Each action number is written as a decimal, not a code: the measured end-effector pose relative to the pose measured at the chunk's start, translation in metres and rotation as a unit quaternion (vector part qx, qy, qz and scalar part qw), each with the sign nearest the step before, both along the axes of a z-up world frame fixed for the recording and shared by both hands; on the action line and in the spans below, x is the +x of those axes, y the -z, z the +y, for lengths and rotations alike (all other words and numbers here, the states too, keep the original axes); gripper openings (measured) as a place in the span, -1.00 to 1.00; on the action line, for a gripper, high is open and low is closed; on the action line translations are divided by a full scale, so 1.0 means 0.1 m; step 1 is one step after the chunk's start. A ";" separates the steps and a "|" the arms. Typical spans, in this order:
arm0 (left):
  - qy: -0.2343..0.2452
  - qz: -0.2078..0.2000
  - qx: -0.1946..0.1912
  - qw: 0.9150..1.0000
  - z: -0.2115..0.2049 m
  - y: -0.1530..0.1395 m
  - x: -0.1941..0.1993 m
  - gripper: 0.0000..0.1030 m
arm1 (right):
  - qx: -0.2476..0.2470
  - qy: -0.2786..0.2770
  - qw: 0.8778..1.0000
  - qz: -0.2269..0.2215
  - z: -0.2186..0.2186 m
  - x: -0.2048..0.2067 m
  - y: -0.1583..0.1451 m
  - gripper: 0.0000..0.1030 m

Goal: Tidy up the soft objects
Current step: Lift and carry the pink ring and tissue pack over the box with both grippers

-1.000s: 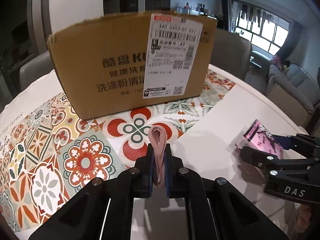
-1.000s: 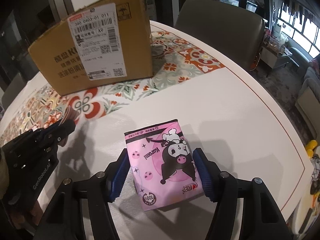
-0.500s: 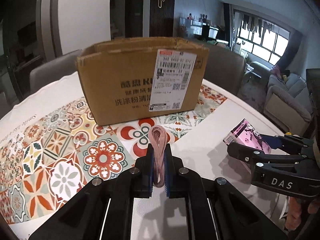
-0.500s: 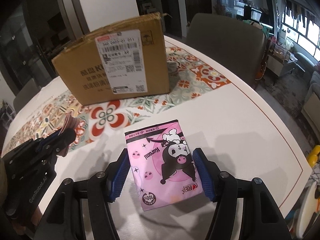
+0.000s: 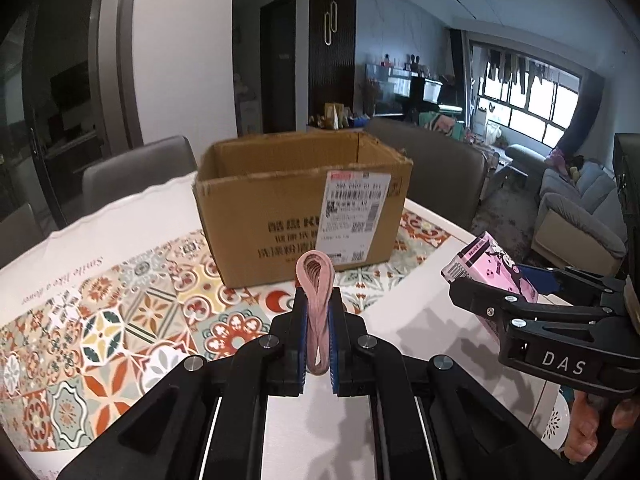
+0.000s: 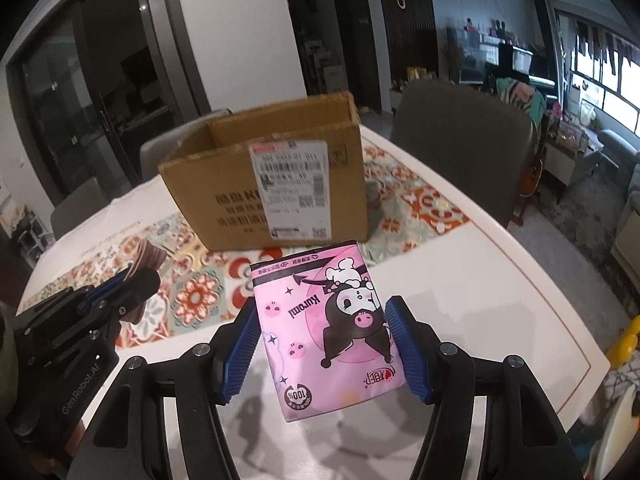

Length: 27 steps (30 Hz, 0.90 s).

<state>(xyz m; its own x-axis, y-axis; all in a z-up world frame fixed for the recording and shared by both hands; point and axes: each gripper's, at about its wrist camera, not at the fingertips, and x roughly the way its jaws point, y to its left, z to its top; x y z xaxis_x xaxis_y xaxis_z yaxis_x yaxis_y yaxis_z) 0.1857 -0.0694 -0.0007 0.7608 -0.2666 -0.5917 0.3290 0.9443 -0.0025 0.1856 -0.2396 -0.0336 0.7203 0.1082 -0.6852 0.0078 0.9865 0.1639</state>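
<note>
My left gripper (image 5: 318, 312) is shut on a folded pink cloth (image 5: 316, 280) and holds it up above the table. It also shows in the right wrist view (image 6: 132, 284) with the cloth (image 6: 150, 258). My right gripper (image 6: 324, 320) is shut on a pink Kuromi tissue pack (image 6: 328, 328), lifted off the table. The pack (image 5: 492, 268) and right gripper (image 5: 532, 300) show at the right of the left wrist view. An open cardboard box (image 5: 300, 208) with a shipping label stands ahead on the patterned mat; it also shows in the right wrist view (image 6: 268, 176).
The white round table (image 6: 460, 288) carries a colourful tile-pattern mat (image 5: 100, 320). Grey chairs (image 6: 460, 136) stand behind the box and to the left (image 5: 136, 172). A sofa (image 5: 576, 208) is off to the right, beyond the table edge.
Both grippers have risen with their loads and pulled back from the box, whose open top now shows. The tissue pack has left the table.
</note>
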 end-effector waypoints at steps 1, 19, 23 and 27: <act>-0.002 -0.003 0.000 1.000 0.01 -0.03 0.00 -0.80 | 0.001 -0.002 1.000 -0.006 0.01 0.00 -0.04 0.25; -0.016 -0.069 -0.002 0.997 0.10 -0.52 0.07 -0.80 | 0.007 -0.014 0.996 -0.083 0.08 0.13 -0.55 0.25; -0.014 -0.084 -0.001 0.996 0.09 -0.60 0.15 -0.80 | 0.008 -0.015 0.995 -0.100 0.08 0.21 -0.66 0.25; -0.015 -0.099 -0.001 0.995 0.09 -0.68 0.25 -0.80 | 0.008 -0.017 0.993 -0.117 0.10 0.32 -0.76 0.25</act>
